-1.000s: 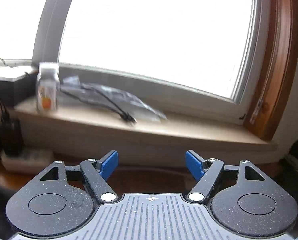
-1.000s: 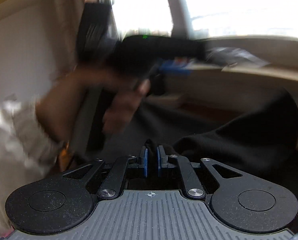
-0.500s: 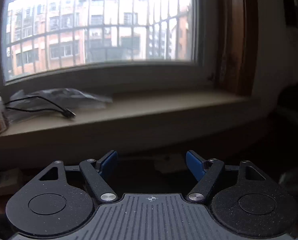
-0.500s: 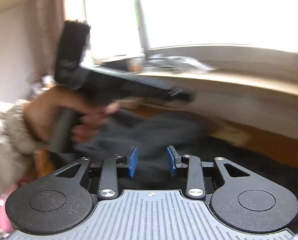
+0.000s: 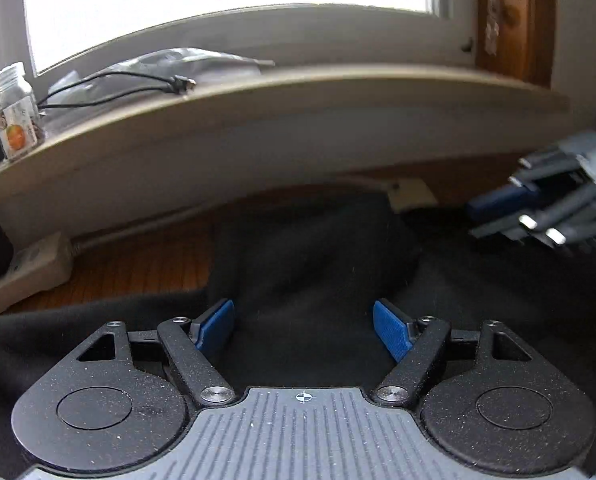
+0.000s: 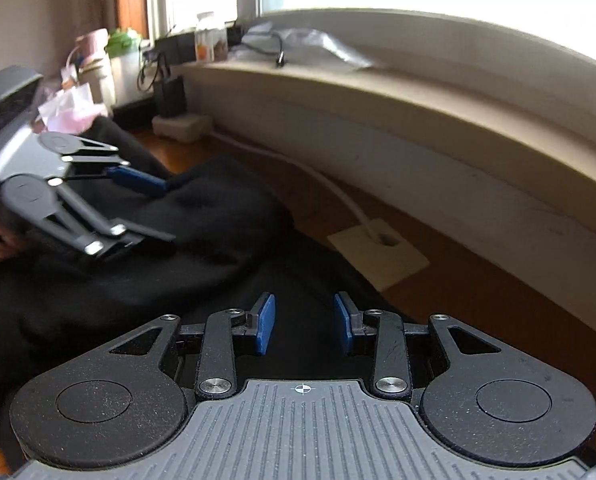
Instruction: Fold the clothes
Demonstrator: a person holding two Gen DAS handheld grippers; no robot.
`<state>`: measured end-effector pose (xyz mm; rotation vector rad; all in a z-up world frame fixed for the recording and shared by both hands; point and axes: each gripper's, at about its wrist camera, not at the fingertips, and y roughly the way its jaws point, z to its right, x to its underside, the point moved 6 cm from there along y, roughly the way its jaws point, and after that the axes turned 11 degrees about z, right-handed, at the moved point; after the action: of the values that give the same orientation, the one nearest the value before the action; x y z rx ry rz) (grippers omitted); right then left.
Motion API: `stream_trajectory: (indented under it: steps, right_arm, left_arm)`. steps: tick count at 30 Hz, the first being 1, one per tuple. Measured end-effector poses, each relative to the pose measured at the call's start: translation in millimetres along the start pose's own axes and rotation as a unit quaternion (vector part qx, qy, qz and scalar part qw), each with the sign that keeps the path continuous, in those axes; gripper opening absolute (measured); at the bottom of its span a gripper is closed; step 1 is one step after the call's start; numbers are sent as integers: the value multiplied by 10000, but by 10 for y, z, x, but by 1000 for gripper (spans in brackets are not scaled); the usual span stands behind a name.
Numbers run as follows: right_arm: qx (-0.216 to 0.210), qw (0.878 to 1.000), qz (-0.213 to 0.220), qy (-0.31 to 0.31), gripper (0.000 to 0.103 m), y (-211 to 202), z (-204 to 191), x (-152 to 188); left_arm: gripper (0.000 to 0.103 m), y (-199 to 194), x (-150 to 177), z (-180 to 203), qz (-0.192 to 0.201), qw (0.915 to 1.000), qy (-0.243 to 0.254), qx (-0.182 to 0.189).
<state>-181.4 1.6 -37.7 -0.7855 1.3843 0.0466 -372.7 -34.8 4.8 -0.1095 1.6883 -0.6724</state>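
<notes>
- Right gripper (image 6: 304, 322): jaws part-open, just opened, off the black garment (image 6: 201, 224) they pinched a second ago.
- Left gripper (image 5: 302, 326): jaws wide apart above the garment, empty.
- Garment: heaped on wooden table (image 6: 478, 292).
- Beyond: windowsill (image 5: 298, 92) with cable (image 5: 109, 88), jar (image 5: 15, 114).

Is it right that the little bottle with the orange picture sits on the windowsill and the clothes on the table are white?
Not quite. The bottle does sit on the windowsill, but the clothes on the table are black, not white. The left wrist view shows the dark fabric spread under the open left gripper.
</notes>
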Motion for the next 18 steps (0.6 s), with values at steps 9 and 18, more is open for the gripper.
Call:
stream_trajectory:
  steps: [9, 18]
  right_arm:
    - [-9, 9989, -23, -471, 5, 242, -16, -9]
    - [570, 9920, 81, -1120, 4, 330, -75, -214]
  left_arm:
    - [62, -179, 142, -12, 335, 9994, -85, 36]
    - [55, -315, 44, -13, 525, 9982, -245, -151]
